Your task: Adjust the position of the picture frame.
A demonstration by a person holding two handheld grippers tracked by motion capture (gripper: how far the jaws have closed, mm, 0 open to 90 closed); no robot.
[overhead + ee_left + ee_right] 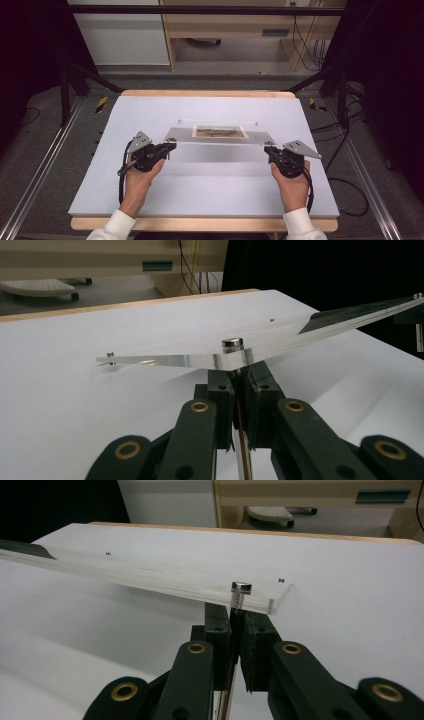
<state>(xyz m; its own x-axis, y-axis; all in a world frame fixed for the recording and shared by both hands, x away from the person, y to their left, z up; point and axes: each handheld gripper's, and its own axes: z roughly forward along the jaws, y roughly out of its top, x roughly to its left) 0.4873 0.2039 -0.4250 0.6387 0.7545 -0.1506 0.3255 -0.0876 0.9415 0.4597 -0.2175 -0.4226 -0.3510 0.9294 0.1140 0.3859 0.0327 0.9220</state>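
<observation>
Clear acrylic frame [220,136] is held above the white table mat [150,200], a small landscape picture [220,131] sandwiched in its far half. Left gripper [170,146] is clamped on the frame's near left corner; its jaws are seen pressed together under a silver corner bolt [232,343] in the left gripper view. Right gripper [269,149] is likewise closed on the near right corner, beneath another silver bolt [241,587]. Each gripper is carried by one hand [139,176], white sleeves [114,226] noted at the near edge. Frame lies roughly central on the table, level between both grippers.
</observation>
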